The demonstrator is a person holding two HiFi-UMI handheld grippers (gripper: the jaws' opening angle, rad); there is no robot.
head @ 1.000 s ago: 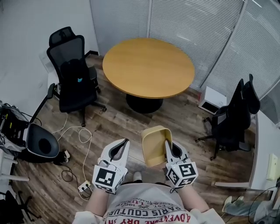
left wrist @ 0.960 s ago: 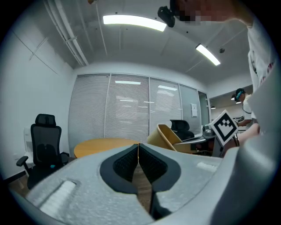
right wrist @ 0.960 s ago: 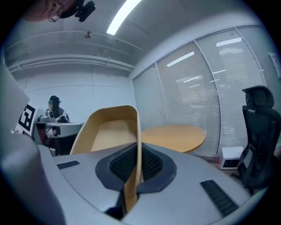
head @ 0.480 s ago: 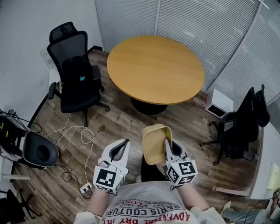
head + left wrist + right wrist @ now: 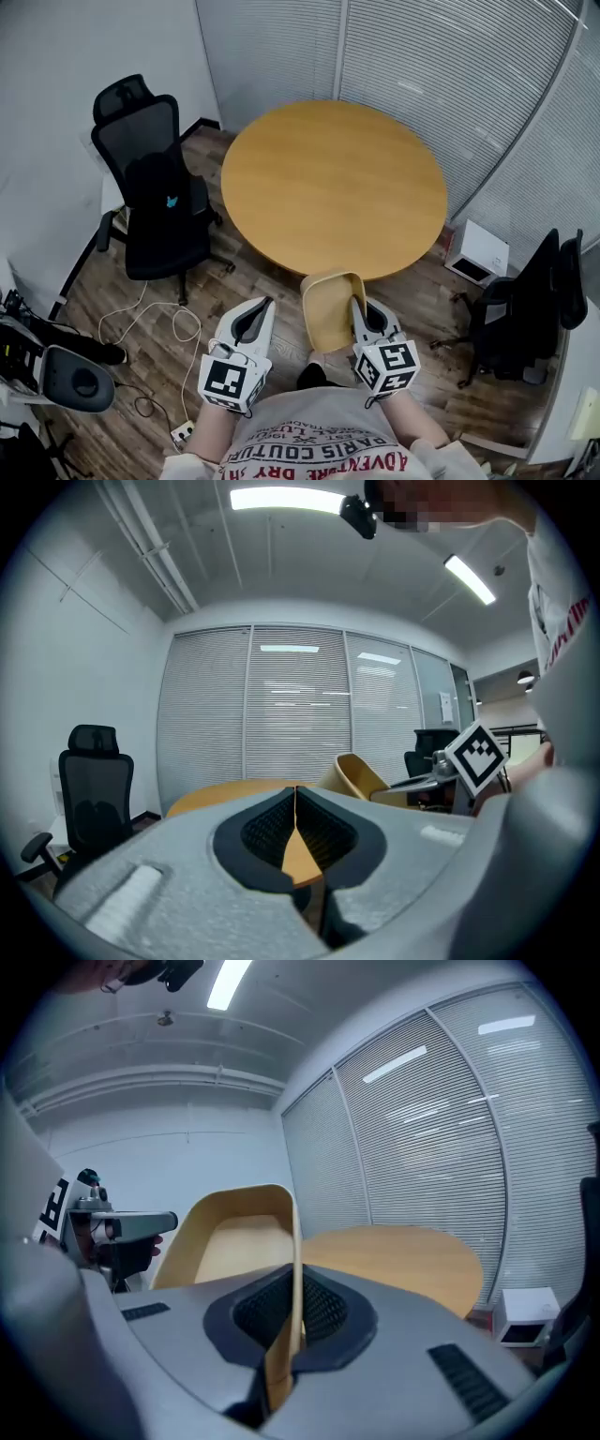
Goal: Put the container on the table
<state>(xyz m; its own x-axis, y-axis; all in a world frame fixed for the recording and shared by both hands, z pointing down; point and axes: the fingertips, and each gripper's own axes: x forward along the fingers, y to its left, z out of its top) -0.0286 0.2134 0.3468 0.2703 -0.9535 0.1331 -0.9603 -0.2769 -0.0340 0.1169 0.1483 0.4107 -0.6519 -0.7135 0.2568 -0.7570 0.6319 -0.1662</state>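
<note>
Right gripper (image 5: 298, 1288) jaws: pressed together on one thin side wall of the tan plastic container (image 5: 239, 1241), which stands up between them. Left gripper (image 5: 296, 803) jaws: brought together, nothing between them.

Head view: the container (image 5: 330, 305) sits at lower centre of the frame, carried in the air by the right gripper (image 5: 357, 309). It is tipped, with its hollow side facing up and left. Its far end lies just below the near rim of the round wooden desk (image 5: 333, 187), and it does not rest on the desk. The left gripper (image 5: 266, 307) is at lower left of centre, beside the container and apart from it.

Surroundings: a black office chair (image 5: 155, 187) at left of the desk; a second black chair (image 5: 525, 300) at right edge; a white box (image 5: 478, 253) on the plank floor (image 5: 253, 281); a loose cable (image 5: 169, 319) at lower left.
</note>
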